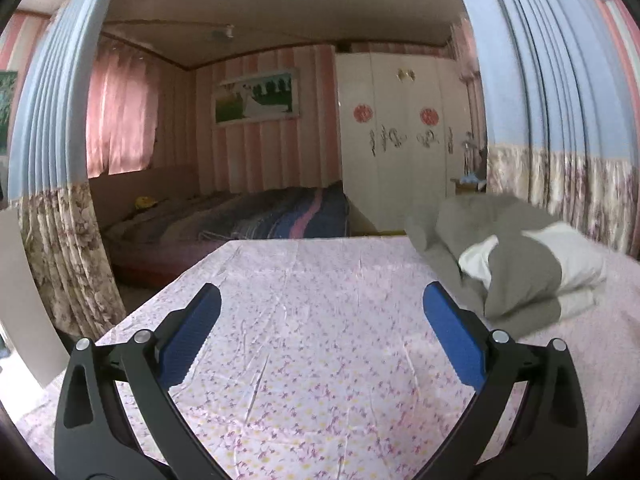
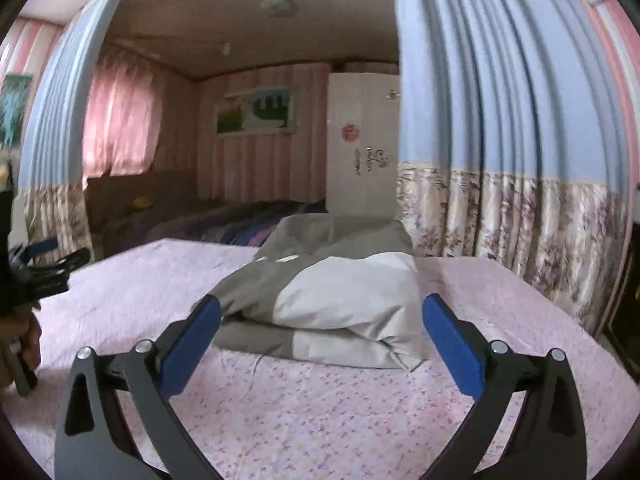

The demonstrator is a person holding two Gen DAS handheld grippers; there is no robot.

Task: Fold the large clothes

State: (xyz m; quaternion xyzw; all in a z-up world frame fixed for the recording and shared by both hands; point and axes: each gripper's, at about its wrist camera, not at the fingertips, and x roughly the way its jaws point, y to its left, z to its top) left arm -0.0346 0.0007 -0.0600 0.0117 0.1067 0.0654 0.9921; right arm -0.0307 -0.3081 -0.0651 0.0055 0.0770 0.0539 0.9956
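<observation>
Fold looks done; both grippers free.
My left gripper [image 1: 322,334] and right gripper [image 2: 320,340] gape wide, empty; the folded grey-and-white garment [image 2: 340,292] rests on the floral sheet [image 2: 280,420]. Next, I judge, another garment.

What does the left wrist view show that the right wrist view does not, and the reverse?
Only the left wrist view: both red stickers on the wardrobe, and the open left gripper over bare sheet. Only the right wrist view: the open right gripper facing the folded garment, plus a hand at the left edge. Both: that grey and white garment on the floral sheet, the blue curtain and a far bed.
</observation>
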